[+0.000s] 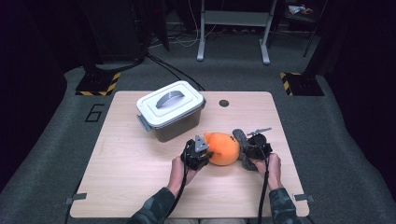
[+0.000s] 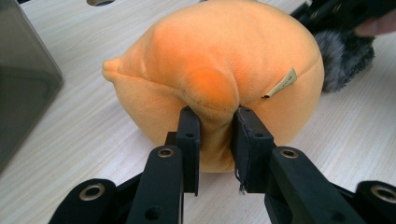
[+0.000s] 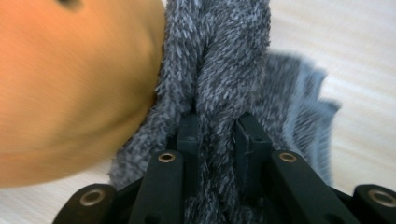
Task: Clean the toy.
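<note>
An orange plush toy (image 1: 223,148) with a grey furry part (image 1: 241,136) lies on the wooden table (image 1: 140,177), between my two grippers. My left gripper (image 1: 204,153) pinches a fold of the orange plush (image 2: 215,84) at the toy's left side; its fingers (image 2: 189,135) press into the fabric. From the right, my right gripper (image 1: 243,150) is shut on the grey furry part (image 3: 224,70), and the fur bunches between its fingers (image 3: 252,140). The orange body (image 3: 70,84) bulges at the left of the right gripper view. A small tag (image 2: 286,83) sticks out of the seam.
A grey lidded container (image 1: 171,110) with a handle on its white lid stands behind and to the left of the toy; its wall (image 2: 23,79) is close on the left gripper's left. A round hole (image 1: 223,103) is in the tabletop at the back.
</note>
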The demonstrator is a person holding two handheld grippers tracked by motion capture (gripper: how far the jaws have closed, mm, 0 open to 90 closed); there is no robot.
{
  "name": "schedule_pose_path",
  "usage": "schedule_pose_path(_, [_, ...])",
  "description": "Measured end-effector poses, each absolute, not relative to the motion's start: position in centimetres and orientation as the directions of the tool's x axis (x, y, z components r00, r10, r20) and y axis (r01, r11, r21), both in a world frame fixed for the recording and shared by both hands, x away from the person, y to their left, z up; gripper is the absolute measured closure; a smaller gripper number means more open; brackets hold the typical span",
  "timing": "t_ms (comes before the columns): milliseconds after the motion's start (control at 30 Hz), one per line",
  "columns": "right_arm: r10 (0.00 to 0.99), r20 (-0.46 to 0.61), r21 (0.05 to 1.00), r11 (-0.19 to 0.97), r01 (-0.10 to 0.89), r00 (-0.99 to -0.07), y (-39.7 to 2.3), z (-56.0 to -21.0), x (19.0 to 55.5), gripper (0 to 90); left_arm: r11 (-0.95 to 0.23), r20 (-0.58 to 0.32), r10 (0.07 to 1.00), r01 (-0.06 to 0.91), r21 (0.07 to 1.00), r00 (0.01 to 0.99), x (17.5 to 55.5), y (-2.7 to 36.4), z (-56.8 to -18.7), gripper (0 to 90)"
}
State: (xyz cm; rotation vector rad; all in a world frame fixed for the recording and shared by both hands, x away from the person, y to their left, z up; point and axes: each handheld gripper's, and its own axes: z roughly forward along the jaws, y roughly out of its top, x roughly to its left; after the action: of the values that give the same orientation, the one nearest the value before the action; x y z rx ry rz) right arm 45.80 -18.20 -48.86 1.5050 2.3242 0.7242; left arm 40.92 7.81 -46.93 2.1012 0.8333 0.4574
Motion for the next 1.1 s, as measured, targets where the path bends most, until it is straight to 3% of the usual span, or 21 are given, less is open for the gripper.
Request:
schedule_pose_path(200, [0.913,0.029,0.573,0.319,0.755,-0.408,-18.8,-48.0,45.5,74.2,-0.453,0.032,0.694,0.402,0.795,0.719,40.9,7.8,-46.9,73.8])
schedule_pose_path(467, [0.904,0.001,0.686,0.311,0.658,-0.428,-19.0,-42.3,44.1,74.3,-0.457,0.038,0.692,0.396,0.796,0.721,40.9,7.6,-46.9,73.7])
schedule_pose_path(733, [0.838,-0.001,0.721,0.379,0.58,-0.545,-15.0,-39.1,43.4,74.1,-0.458,0.044,0.69,0.389,0.799,0.723,40.9,7.5,-46.7,73.7])
schedule_pose_path(1100, [0.753,-0.044,0.682,0.503,0.531,-0.657,-9.2,-39.6,43.5,73.9,-0.47,0.06,0.683,0.376,0.799,0.728,40.7,7.3,-46.5,73.7])
